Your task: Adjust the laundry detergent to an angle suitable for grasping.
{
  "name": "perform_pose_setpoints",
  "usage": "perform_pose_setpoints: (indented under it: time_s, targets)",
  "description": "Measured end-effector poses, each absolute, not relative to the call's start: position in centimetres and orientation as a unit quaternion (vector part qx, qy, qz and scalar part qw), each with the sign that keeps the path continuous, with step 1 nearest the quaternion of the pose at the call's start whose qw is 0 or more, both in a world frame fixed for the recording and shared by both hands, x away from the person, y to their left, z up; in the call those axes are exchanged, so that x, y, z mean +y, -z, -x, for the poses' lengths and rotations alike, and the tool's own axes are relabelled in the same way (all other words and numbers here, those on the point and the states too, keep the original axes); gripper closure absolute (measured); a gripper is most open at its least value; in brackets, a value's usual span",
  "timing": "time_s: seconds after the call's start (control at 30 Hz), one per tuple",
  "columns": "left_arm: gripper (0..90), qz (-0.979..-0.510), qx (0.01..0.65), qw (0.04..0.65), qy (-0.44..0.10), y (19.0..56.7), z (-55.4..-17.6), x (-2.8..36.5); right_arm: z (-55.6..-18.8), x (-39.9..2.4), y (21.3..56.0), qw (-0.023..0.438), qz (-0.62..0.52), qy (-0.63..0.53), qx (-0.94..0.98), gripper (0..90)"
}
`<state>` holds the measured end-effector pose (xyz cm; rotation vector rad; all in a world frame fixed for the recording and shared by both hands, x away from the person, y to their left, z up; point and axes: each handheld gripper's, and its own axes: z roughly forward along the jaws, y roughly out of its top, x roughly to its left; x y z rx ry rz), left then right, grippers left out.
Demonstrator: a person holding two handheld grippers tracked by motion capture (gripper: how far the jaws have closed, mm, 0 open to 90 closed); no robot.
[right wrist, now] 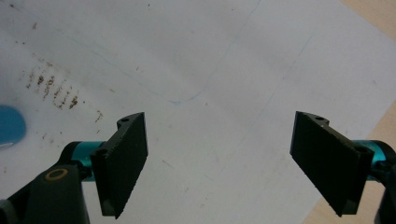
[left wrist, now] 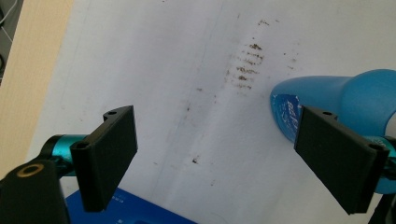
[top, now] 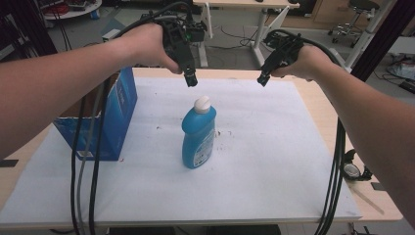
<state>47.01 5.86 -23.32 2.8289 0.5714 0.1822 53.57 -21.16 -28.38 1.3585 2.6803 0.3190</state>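
A blue box (top: pixel 115 115) stands beside the upright blue bottle (top: pixel 198 134), under both spread-jawed, empty grippers (top: pixel 191 78) (top: pixel 264 79).

On my feeds I list a glossy blue plastic bottle (top: pixel 198 139) with a white cap (top: pixel 202 104), a blue cardboard box (top: pixel 113 120), a white foam sheet (top: pixel 274 161) speckled brown, and a pale wooden table (top: pixel 333 117).

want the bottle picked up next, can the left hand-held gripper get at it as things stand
Probably yes. The left hand-held gripper hangs open just above the upright bottle, nothing lies between them, and the box stands off to the side.
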Motion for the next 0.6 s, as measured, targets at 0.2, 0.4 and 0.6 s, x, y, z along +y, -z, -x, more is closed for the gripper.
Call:
perform_pose_setpoints:
  time_s: [0.2,0.4,0.6]
  targets:
    - [13.3,-0.971,0.196,0.123,-0.061,23.31,-46.89,5.81,-53.66,-21.41,28.34,0.062,-0.452,-0.107,0.883,18.4]
    - [13.3,-0.971,0.198,0.120,-0.063,23.21,-46.78,5.84,-53.73,-21.59,28.43,0.061,-0.450,-0.110,0.884,18.4]
    - [13.3,-0.971,0.199,0.119,-0.062,23.10,-46.60,6.01,-53.87,-21.47,28.41,0.060,-0.452,-0.115,0.883,18.3]
